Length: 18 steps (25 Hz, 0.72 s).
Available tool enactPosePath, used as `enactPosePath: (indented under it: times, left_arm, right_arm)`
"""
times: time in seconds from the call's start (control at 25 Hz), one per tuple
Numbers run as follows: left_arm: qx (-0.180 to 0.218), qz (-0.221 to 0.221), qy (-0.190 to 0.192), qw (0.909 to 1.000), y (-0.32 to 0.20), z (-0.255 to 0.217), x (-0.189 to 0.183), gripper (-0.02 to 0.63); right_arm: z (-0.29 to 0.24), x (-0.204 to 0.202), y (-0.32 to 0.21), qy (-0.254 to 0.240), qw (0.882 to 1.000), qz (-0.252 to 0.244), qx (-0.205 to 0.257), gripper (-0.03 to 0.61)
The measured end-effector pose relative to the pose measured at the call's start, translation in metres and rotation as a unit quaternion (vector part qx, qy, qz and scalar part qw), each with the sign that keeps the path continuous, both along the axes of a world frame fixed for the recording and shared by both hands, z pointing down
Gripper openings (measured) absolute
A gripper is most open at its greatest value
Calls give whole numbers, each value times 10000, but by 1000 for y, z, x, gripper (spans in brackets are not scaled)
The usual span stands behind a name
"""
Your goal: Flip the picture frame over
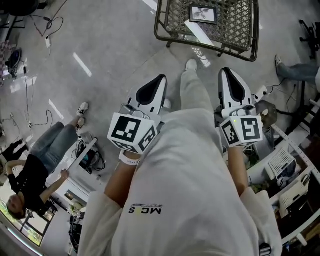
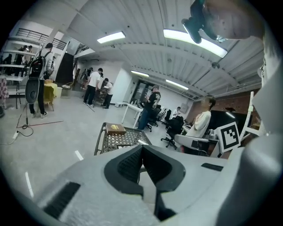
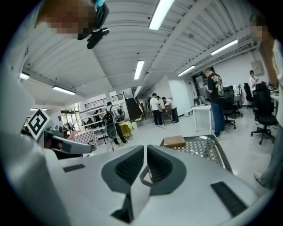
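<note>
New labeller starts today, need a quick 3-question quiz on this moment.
1. Fill in: the jaws of the left gripper and the right gripper stand ____.
2. The picture frame lies: A) on the floor; B) on the mesh table; C) in a gripper.
3. True or false: the picture frame lies picture side down.
Key: 1 together, nothing between them; 2 B; 3 false.

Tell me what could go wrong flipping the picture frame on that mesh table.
1. The picture frame lies flat on the mesh table; a jaw tip may snag the mesh or just push the frame along.
2. The white strip right beside it could get knocked off.
3. The left hand-held gripper and right hand-held gripper are both shut and must open first.
</note>
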<state>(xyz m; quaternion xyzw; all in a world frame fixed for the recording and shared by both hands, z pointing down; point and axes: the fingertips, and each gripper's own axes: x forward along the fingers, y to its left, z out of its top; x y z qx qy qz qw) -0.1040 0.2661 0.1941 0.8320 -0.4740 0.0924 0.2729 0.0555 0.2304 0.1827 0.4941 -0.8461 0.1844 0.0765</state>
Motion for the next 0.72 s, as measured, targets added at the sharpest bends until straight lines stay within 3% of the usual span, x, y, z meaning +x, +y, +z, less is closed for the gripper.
enactPosePath:
  times: [0.16, 0.36, 0.72]
  left_arm:
    - [33, 24, -221, 9997, -66, -10, 26, 25]
    - [249, 0, -270, 9993, -138, -29, 55, 25]
    - [154, -14, -276, 9995, -196, -22, 57, 25]
  right_arm:
    - [-5, 29, -67, 17, 9998, -81, 180, 18]
    - [-3, 57, -135, -26, 9996, -268, 70, 18]
    - [2, 56, -192, 123, 9996, -262, -69, 18]
